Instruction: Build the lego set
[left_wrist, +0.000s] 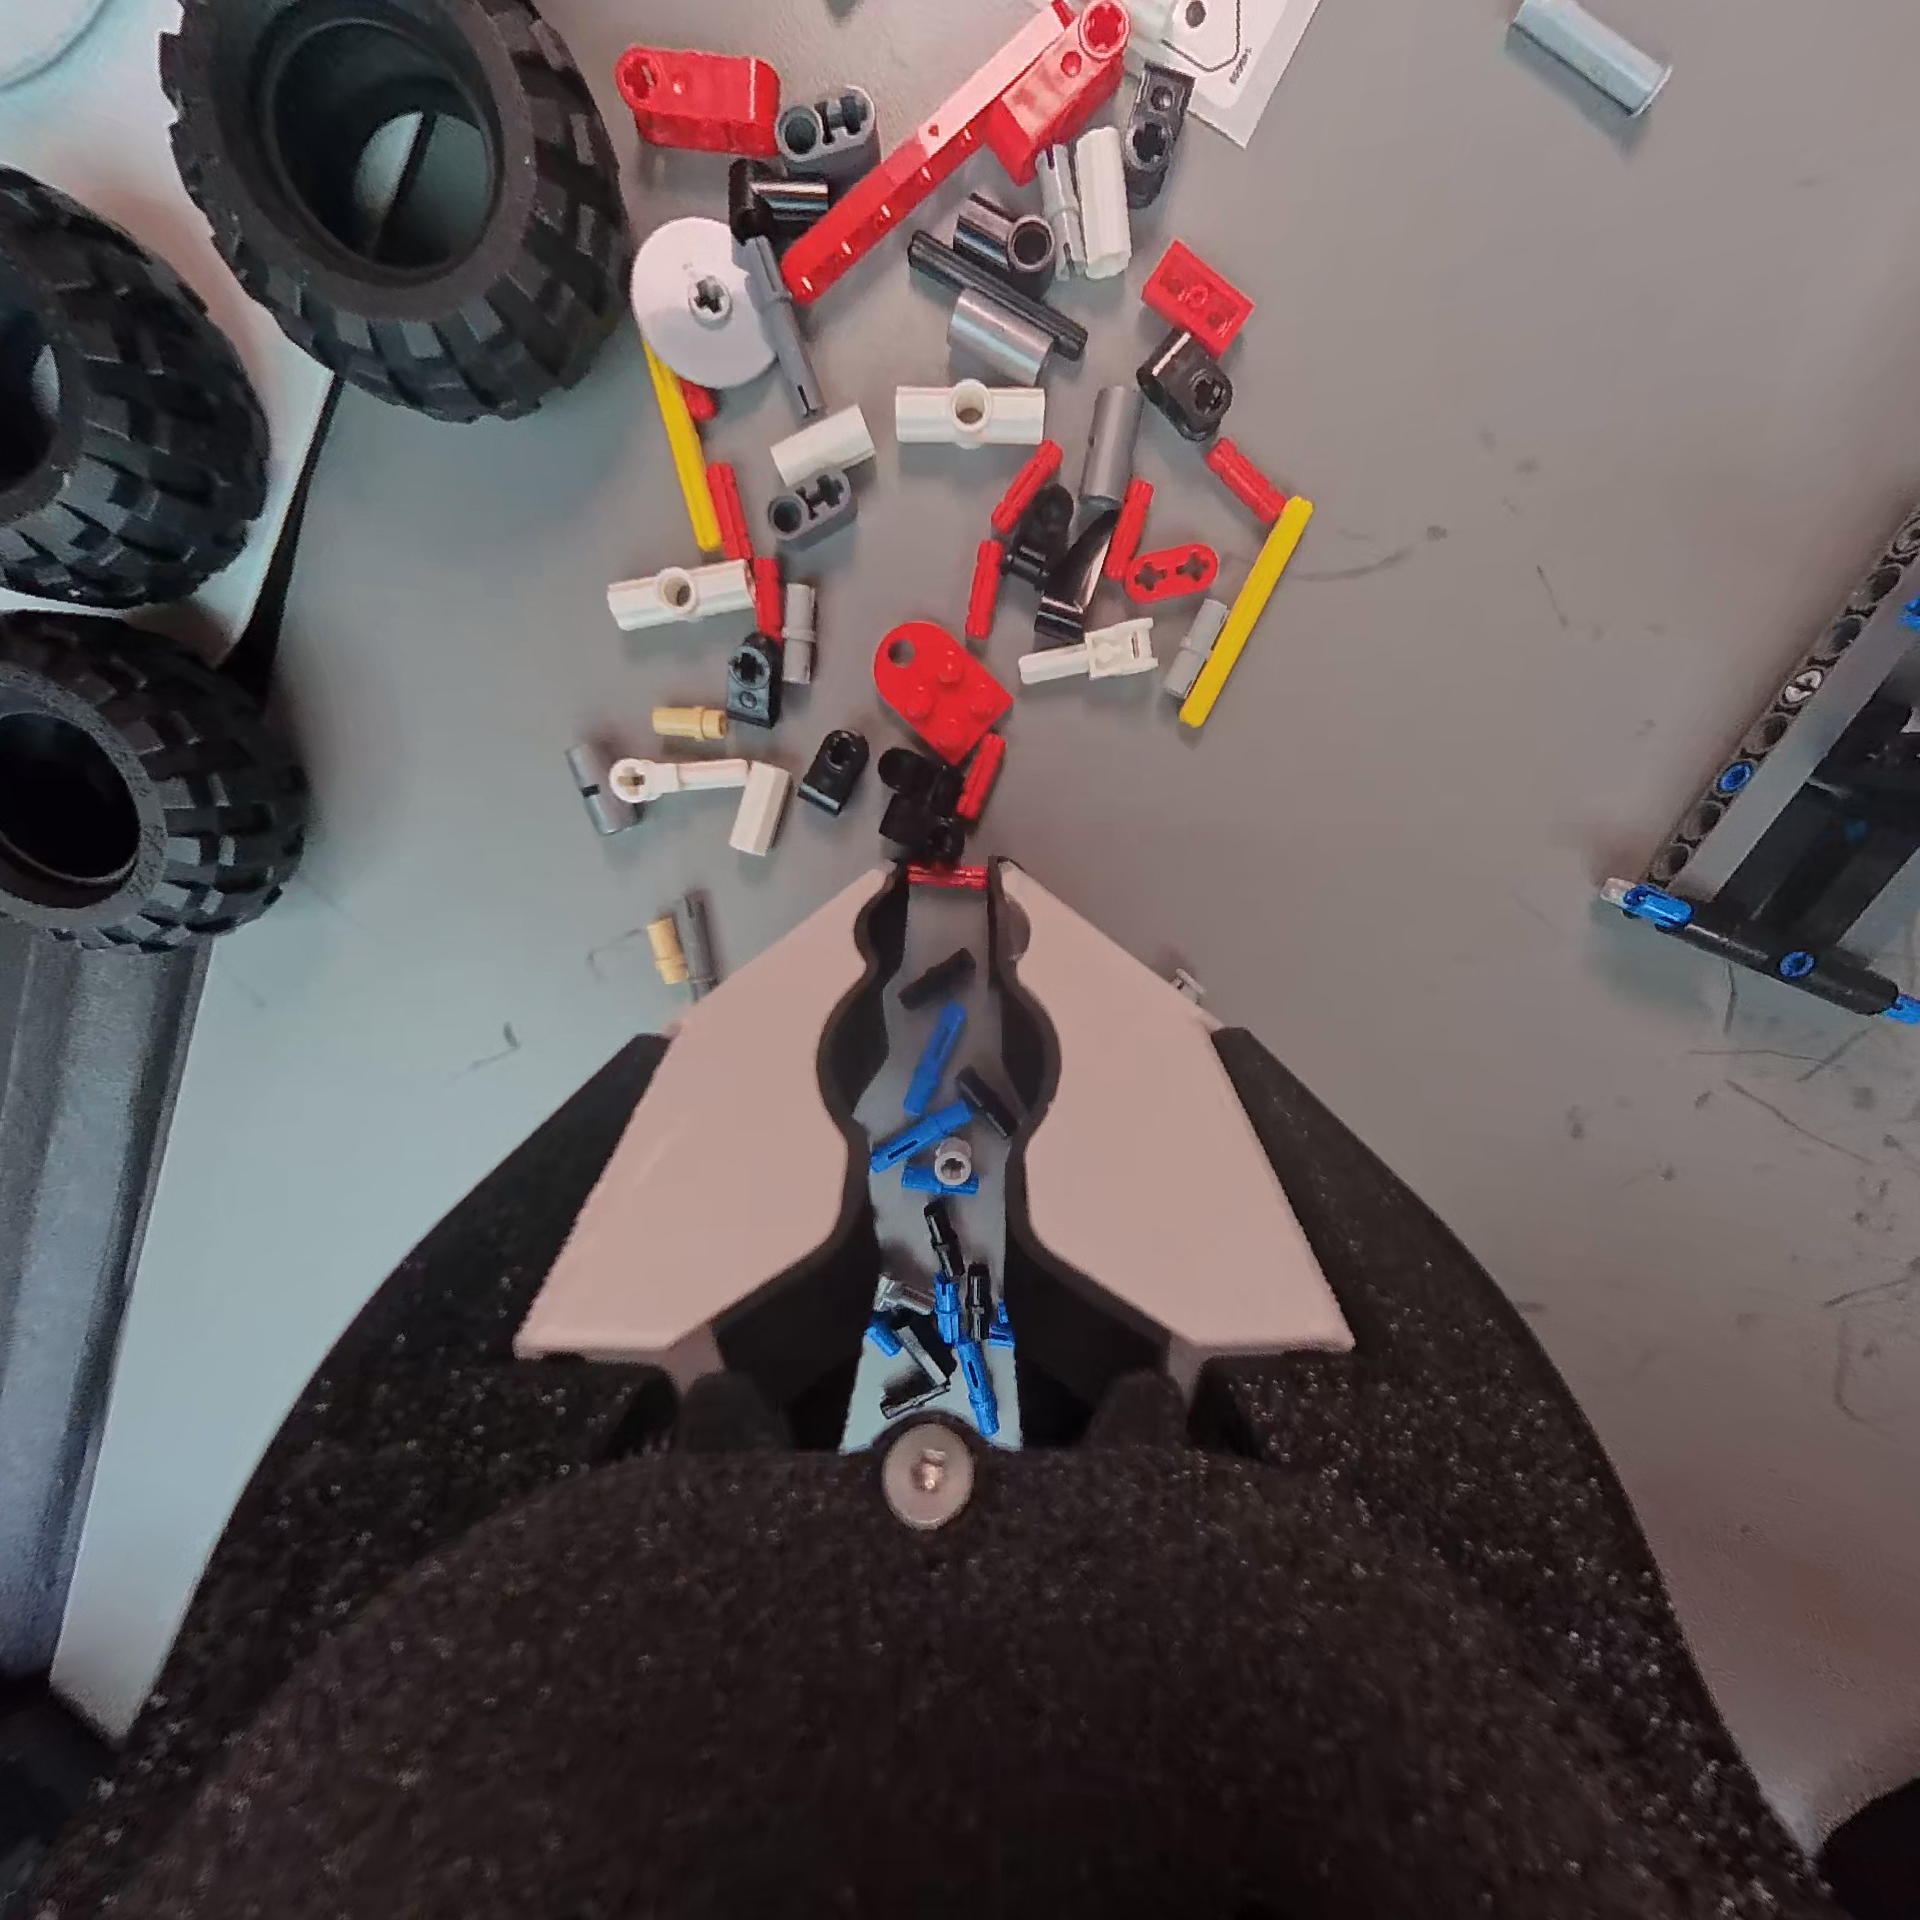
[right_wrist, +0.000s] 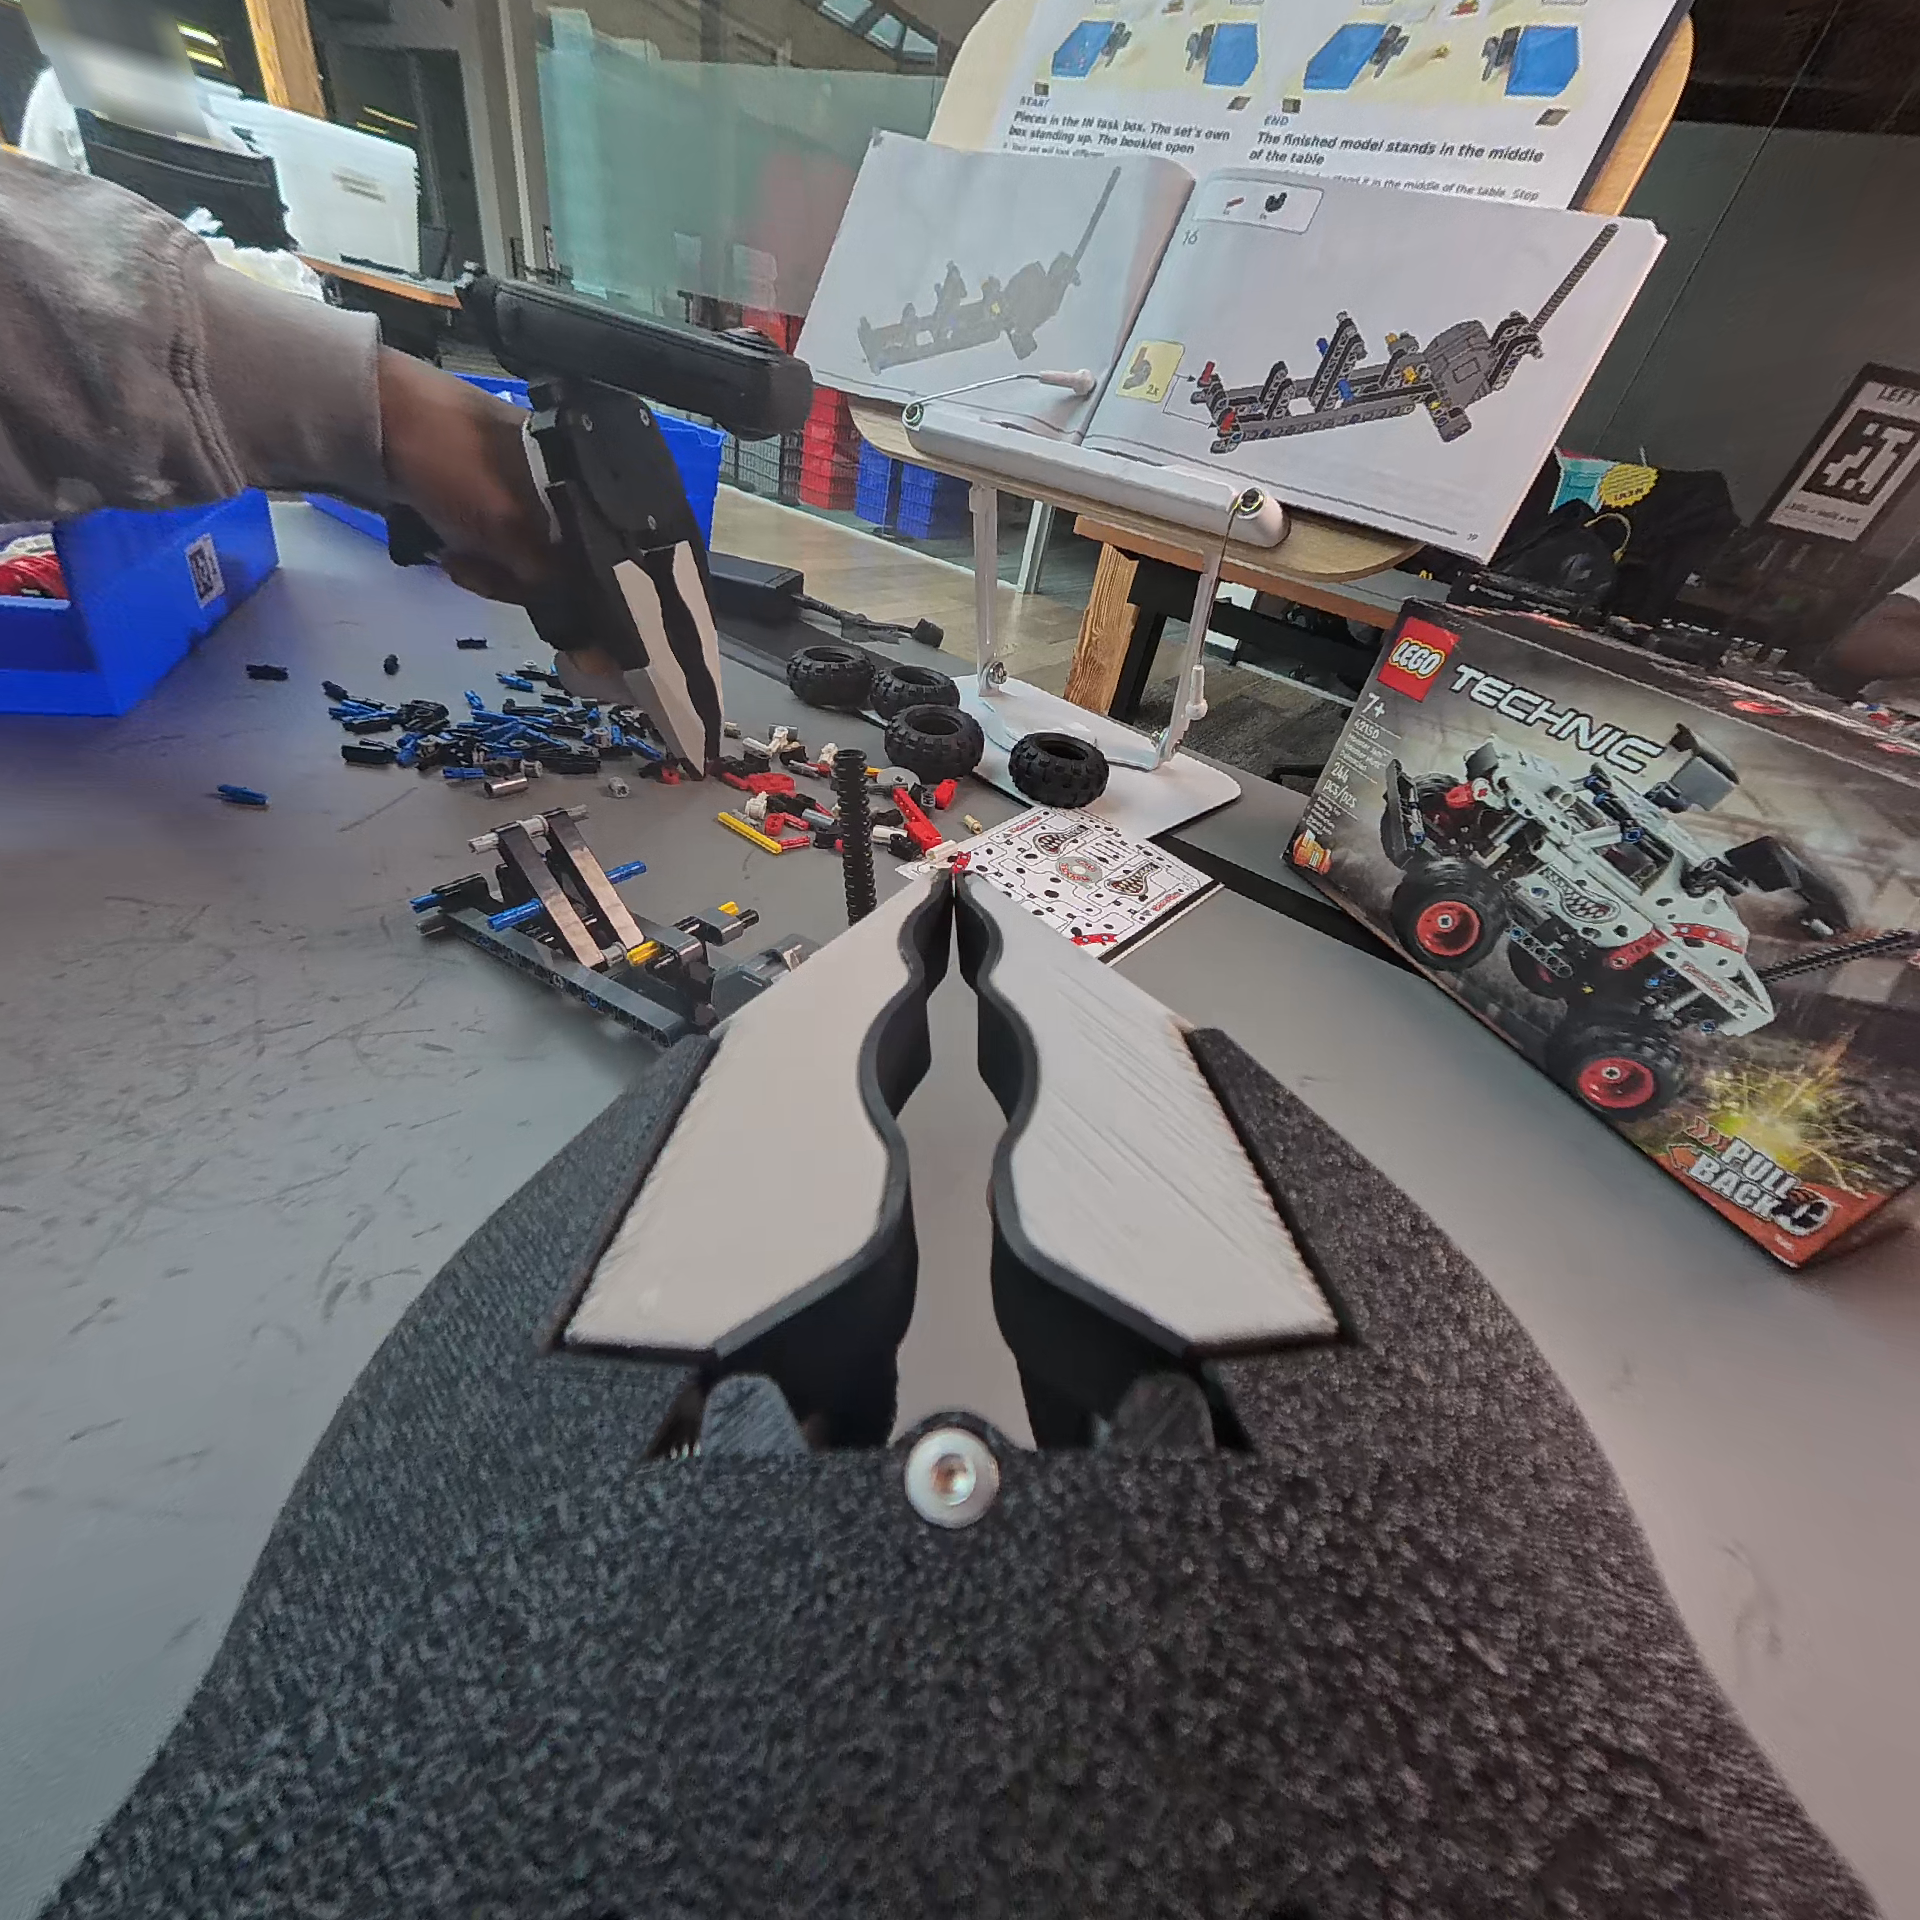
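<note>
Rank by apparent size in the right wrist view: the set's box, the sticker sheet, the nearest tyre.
1. set's box, though it sits nearest the camera
2. sticker sheet
3. nearest tyre

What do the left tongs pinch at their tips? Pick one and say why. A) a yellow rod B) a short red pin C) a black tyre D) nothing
B: in the left wrist view the left tongs close on a short red pin lying crosswise between their tips; the yellow rod and black tyre lie apart on the table.
</note>
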